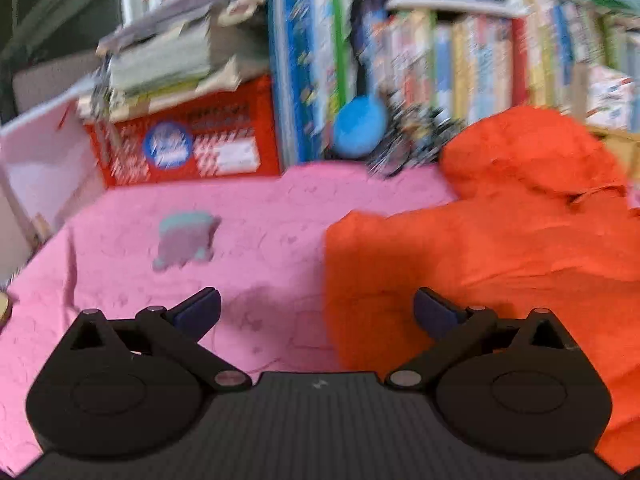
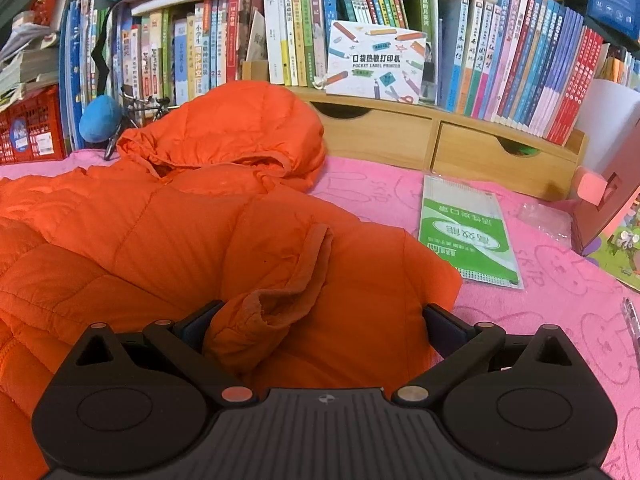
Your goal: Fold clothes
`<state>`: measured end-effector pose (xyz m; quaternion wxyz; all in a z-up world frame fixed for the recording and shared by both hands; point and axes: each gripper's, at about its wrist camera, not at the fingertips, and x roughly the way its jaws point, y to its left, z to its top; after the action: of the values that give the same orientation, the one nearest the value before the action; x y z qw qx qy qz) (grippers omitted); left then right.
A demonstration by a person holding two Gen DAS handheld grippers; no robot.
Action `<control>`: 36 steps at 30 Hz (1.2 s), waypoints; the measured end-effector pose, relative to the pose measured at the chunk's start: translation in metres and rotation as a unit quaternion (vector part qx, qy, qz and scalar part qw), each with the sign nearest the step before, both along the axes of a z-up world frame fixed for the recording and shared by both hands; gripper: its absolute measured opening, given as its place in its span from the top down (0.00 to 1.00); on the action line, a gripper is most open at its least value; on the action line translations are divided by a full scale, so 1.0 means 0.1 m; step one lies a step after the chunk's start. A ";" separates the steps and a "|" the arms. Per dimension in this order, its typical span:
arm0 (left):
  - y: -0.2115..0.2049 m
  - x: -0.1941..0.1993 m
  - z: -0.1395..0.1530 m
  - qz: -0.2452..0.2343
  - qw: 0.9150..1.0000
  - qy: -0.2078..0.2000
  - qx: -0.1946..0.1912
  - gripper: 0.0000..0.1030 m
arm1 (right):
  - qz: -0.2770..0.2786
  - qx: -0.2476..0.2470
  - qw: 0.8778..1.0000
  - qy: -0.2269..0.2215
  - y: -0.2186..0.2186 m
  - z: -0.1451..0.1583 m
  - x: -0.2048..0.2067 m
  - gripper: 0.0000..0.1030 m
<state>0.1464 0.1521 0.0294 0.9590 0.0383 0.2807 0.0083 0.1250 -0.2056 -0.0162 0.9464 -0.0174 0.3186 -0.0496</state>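
Note:
An orange hooded puffer jacket lies on the pink cloth, hood toward the books. In the right wrist view a sleeve cuff lies folded over the body, between the wide-apart jaws of my right gripper, which is open; the cuff touches the left finger. In the blurred left wrist view the jacket fills the right side. My left gripper is open and empty, straddling the jacket's left edge over the pink cloth.
Books stand along the back on a wooden drawer unit. A green-and-white packet and a pen lie right of the jacket. A red crate, a white box and a small grey-teal item sit at left.

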 end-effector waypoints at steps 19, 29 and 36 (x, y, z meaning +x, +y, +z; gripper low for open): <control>-1.36 0.03 -0.09 -0.141 0.990 0.011 -0.007 0.00 | -0.006 0.017 1.000 -0.001 -0.02 -0.01 0.00 0.00; -1.36 0.05 -0.27 -0.144 0.989 0.028 -0.013 0.00 | -0.009 0.034 0.999 -0.005 -0.07 0.01 -0.02 0.00; -1.28 0.08 -0.28 -0.148 0.987 0.040 -0.046 0.00 | 0.048 -0.034 0.993 -0.098 0.08 0.57 -0.18 0.03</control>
<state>0.1546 0.0238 0.0014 0.9383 0.0353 0.3102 -0.1486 0.1070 -0.1981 0.0406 0.9733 -0.0598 0.2208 -0.0169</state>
